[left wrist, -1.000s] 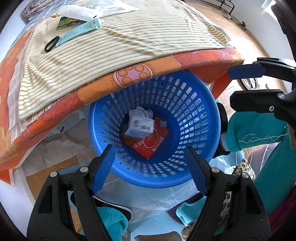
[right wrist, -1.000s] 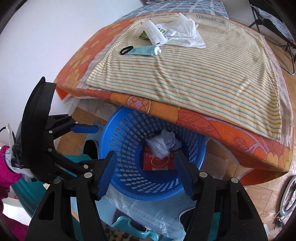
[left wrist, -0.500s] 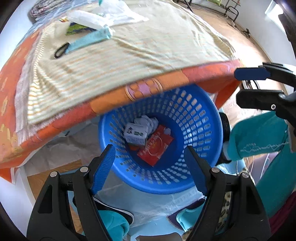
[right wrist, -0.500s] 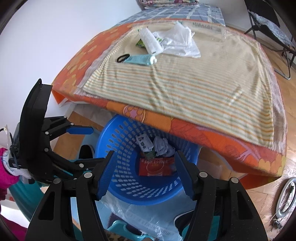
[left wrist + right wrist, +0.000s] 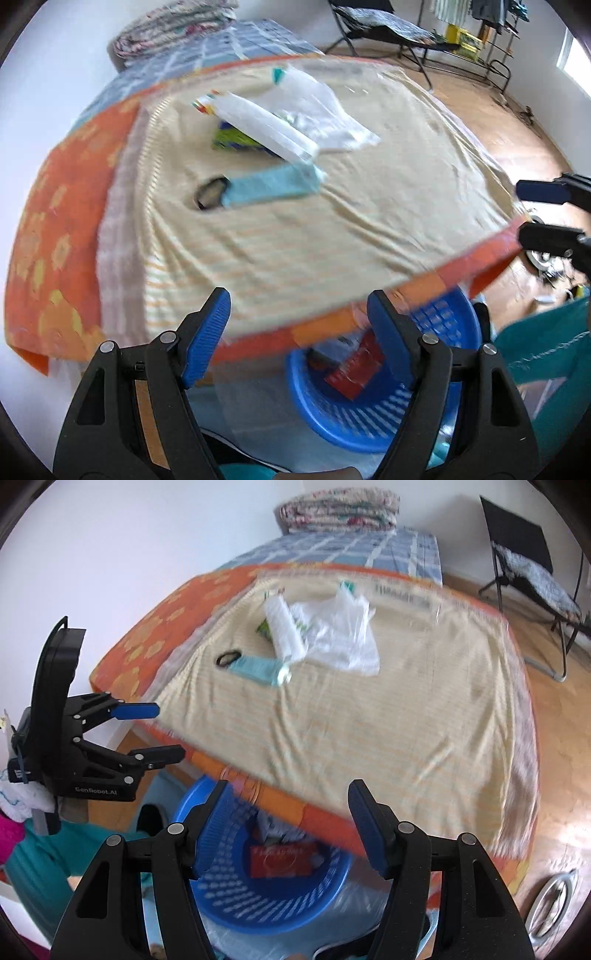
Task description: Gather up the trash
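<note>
On the striped sheet [image 5: 295,236] lie a white tube [image 5: 266,129], a clear plastic bag [image 5: 325,118], a green packet [image 5: 236,142], a light blue tube [image 5: 273,186] and a black ring [image 5: 208,194]. A blue basket [image 5: 391,402] stands on the floor under the bed's edge, holding a red packet [image 5: 354,373] and crumpled wrappers. My left gripper [image 5: 297,332] hangs open and empty over the bed's edge. My right gripper [image 5: 290,823] is open and empty above the basket [image 5: 258,897]. The right wrist view shows the white tube [image 5: 284,631], bag [image 5: 340,635] and blue tube [image 5: 258,668].
A folded quilt [image 5: 340,511] sits at the head of the bed on a blue checked cover. A black folding chair [image 5: 524,565] stands at the far right on the wooden floor. The person's teal clothing [image 5: 546,347] is beside the basket. A white wall runs along the left.
Both grippers have risen and tipped upward. The basket has dropped to the bottom of both views and the bed top with its litter now fills them. Both stay open.
</note>
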Tool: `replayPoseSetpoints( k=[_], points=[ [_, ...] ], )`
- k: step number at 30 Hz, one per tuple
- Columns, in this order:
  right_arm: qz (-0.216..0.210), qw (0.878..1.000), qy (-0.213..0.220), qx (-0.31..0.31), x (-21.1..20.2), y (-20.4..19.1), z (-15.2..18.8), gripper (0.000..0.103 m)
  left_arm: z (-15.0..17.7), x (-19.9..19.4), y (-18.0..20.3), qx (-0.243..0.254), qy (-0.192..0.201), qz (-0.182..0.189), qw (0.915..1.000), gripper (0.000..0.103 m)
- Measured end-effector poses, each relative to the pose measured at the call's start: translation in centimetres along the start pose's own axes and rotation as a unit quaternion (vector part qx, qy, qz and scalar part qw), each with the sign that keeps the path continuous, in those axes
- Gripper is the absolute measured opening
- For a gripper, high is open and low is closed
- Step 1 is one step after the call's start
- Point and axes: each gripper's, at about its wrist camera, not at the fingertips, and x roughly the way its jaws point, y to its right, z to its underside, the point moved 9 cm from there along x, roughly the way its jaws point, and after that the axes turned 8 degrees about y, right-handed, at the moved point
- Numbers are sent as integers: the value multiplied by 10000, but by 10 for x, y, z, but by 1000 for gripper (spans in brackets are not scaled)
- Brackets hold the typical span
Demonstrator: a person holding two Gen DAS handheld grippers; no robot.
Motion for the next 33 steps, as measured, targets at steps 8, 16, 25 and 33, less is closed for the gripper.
replayPoseSetpoints(
  k=[8,16,25,33],
  points=[
    [170,9987,463,-109,19,25,-58,65,-26,26,-43,-310,-5,-250,9992,79],
    [222,9976,599,258,55,58,-99,65,-41,50,-80,-753,-71,-225,9969,68],
    [-421,9966,266,657,95,48,-111,65,-54,83,-99,-890,-213,-164,9957,53],
    [-646,9965,53,519,127,19,-117,65,-54,112,-112,-1085,-457,-31,9930,36]
  ],
)
